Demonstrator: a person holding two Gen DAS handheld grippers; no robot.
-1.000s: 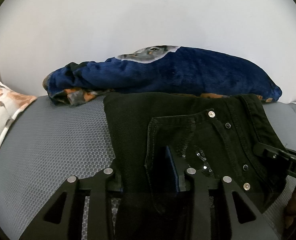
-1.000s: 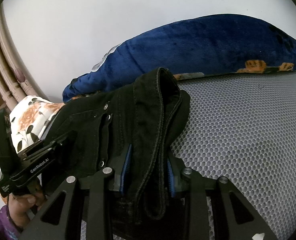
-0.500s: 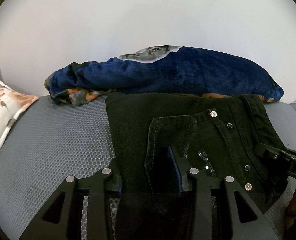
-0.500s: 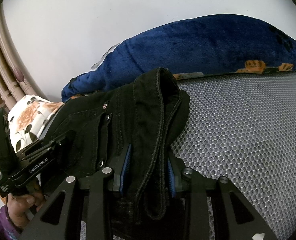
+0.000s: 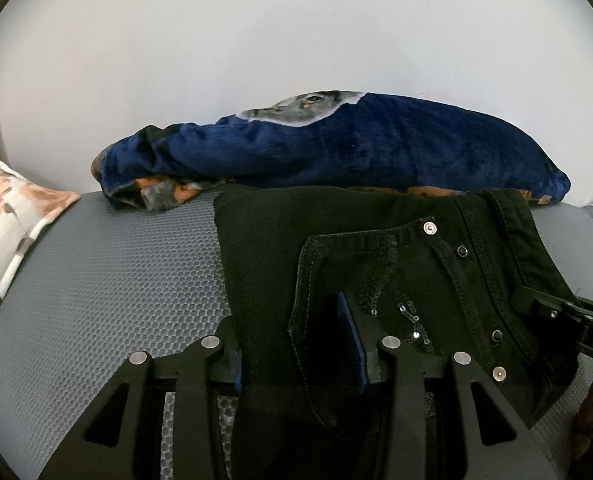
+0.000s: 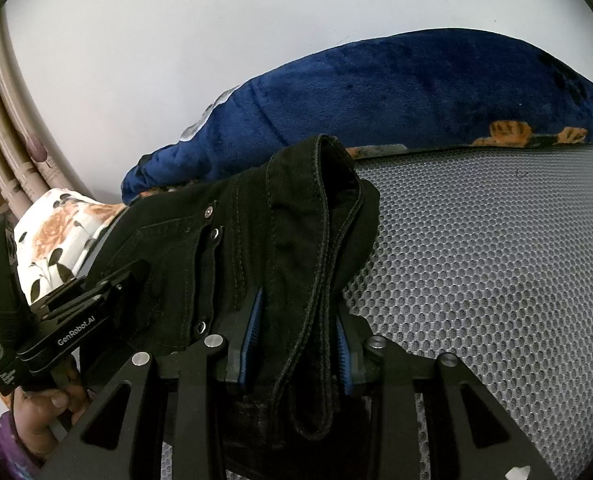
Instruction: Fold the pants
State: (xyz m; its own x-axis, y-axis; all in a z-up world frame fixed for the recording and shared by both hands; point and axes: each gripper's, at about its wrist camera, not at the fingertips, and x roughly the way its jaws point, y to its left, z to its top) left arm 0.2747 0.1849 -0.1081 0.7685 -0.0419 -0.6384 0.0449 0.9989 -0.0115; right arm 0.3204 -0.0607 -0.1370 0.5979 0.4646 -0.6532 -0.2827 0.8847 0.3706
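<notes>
Black sequined pants (image 5: pixel 376 264), folded, rumpled waistband

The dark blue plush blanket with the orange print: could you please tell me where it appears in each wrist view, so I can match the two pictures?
Left wrist view: the dark blue plush blanket lies across the middle, against the white wall, just behind the black denim pants.
Right wrist view: it stretches from centre to the right edge, upper half, behind the raised waistband.
Shared landmark: the grey honeycomb-mesh surface under both.
</notes>
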